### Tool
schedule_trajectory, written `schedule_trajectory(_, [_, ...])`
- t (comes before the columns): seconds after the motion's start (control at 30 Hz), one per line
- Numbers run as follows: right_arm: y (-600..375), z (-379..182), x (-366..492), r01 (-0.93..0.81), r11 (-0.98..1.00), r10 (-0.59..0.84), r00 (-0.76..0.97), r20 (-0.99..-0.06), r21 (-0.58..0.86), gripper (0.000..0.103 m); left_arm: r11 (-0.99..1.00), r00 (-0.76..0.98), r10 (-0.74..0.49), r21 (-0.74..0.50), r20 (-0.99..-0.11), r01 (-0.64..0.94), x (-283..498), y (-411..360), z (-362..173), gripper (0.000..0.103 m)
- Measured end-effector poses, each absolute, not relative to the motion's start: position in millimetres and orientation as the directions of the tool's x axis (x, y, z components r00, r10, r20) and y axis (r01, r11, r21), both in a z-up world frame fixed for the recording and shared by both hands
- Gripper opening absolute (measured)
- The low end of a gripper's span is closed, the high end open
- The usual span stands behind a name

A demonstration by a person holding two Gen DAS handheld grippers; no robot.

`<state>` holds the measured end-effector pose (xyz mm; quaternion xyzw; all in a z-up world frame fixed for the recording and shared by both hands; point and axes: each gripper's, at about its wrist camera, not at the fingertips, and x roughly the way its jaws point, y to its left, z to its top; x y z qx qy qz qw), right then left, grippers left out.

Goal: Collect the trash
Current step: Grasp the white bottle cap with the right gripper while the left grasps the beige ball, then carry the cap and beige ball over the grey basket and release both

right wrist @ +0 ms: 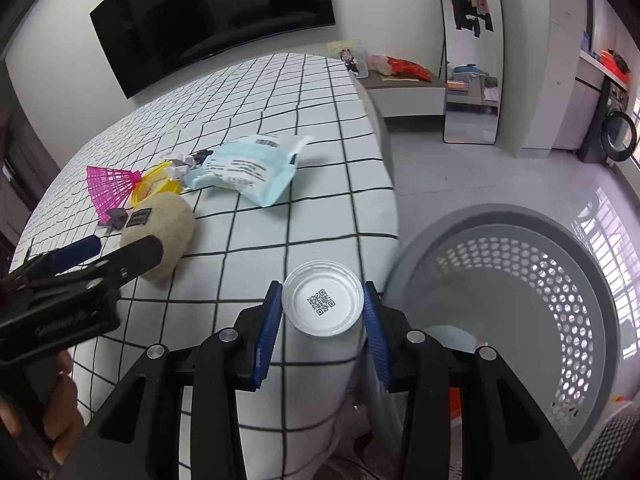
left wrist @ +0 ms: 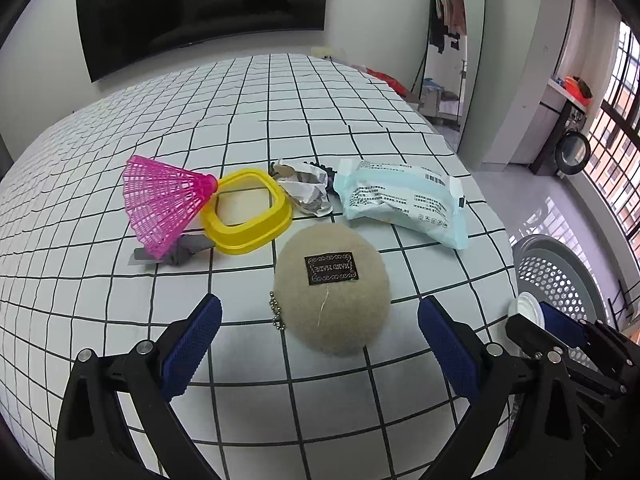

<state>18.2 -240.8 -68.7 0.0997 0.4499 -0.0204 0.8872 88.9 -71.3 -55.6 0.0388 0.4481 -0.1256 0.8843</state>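
My right gripper (right wrist: 322, 309) is shut on a white plastic cup (right wrist: 322, 304), its QR-coded bottom facing the camera, held over the table's right edge beside the grey perforated bin (right wrist: 516, 296). It also shows in the left wrist view (left wrist: 538, 314) with the cup (left wrist: 526, 307). My left gripper (left wrist: 320, 322) is open and empty, its jaws either side of a beige felt pouch (left wrist: 332, 288). Behind the pouch lie a light-blue wipes packet (left wrist: 400, 200), crumpled paper (left wrist: 308, 190), a yellow square ring (left wrist: 248, 212), a pink shuttlecock (left wrist: 160, 200) and a grey scrap (left wrist: 180, 252).
The table (left wrist: 280, 92) has a white cloth with a black grid. The grey bin (left wrist: 560, 276) stands on the floor at its right edge. A dark TV (left wrist: 200, 4) hangs on the far wall. A mirror (right wrist: 470, 52) leans at the back right.
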Motion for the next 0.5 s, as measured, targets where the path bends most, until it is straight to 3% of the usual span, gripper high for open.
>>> schedule_trajectory(0.23, [-258,-67,3,0.159,0.973,0.039,0.596,-0.802,0.166,0.039,0.969,0.547,-0.165,-0.031,-0.821,0.246,102,-80,-69,0.095])
schedule_trajectory(0.3, [-263,-66,0,0.166,0.971,0.038,0.598,-0.801,0.17,0.039,0.969,0.551,-0.159,-0.024,-0.819,0.244,102,-82,-69,0.084])
schedule_trajectory(0.37, [-266,-65,-3,0.172,0.969,0.038,0.6,-0.799,0.175,0.039,0.969,0.541,-0.157,-0.022,-0.827,0.248,103,-83,-71,0.062])
schedule_trajectory(0.5, [-267,-63,-6,0.174,0.969,0.036,0.604,-0.796,0.175,0.039,0.968,0.547,-0.154,-0.015,-0.823,0.249,99,-83,-69,0.057])
